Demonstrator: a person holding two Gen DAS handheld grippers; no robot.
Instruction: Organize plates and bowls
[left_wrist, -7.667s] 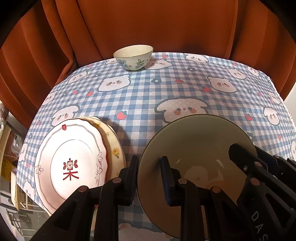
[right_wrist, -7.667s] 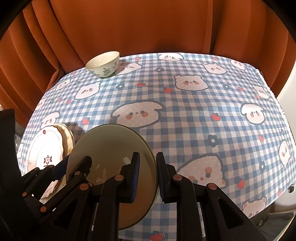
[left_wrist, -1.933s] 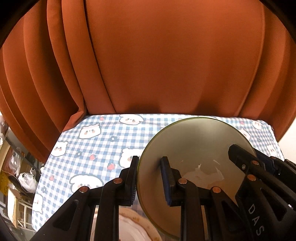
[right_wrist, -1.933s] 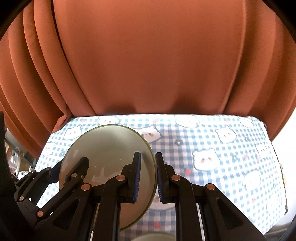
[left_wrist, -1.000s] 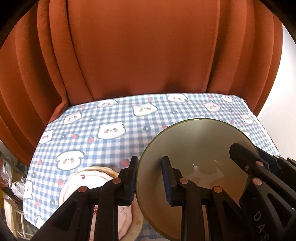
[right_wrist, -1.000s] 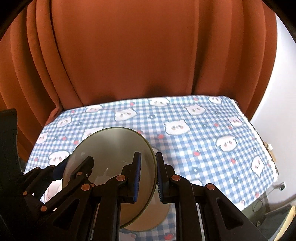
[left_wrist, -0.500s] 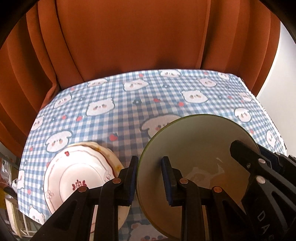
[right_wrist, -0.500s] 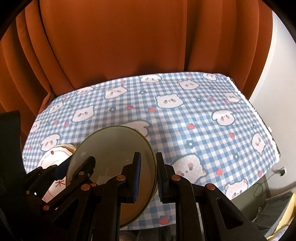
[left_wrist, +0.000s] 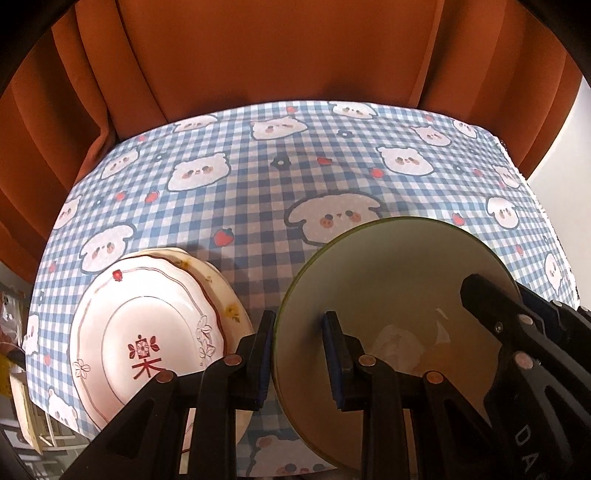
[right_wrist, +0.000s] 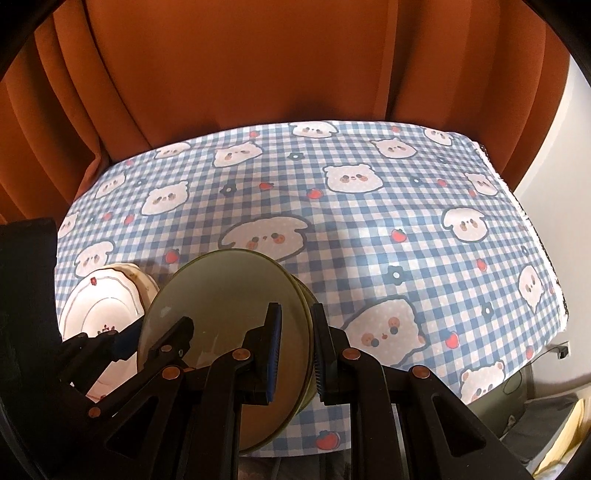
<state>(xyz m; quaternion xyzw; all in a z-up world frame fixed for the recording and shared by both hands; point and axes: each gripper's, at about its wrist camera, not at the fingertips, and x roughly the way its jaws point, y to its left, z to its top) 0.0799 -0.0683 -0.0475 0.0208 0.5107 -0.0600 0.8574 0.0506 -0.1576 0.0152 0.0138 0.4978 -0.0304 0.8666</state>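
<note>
Both pairs of jaws are closed on the rim of the same olive-green bowl (left_wrist: 399, 295): the left gripper (left_wrist: 298, 350) pinches its left edge, one pad inside and one outside, and the right gripper (right_wrist: 295, 345) pinches the opposite edge in the same way. The bowl hangs between them above the front part of the table, and I cannot tell if its base touches the cloth. In the right wrist view a second rim line shows just behind the pads, so it may be two nested bowls, but this is not clear.

The bowl looks like glazed ceramic: stiff, rather heavy, smooth and slippery, and it will break if it falls. I judge the rim to be the only good place to take it, with the two grips opposite each other so the weight stays balanced. If one grip slips, the bowl could tilt and swing.

Just to the left of it, near the front left corner of the table, lies a stack of plates (left_wrist: 147, 332), a white one with red marks on top of a cream flowered one. The checked tablecloth (left_wrist: 258, 177) with bears covers the table, and an orange curtain (left_wrist: 277, 48) hangs behind the far edge.
</note>
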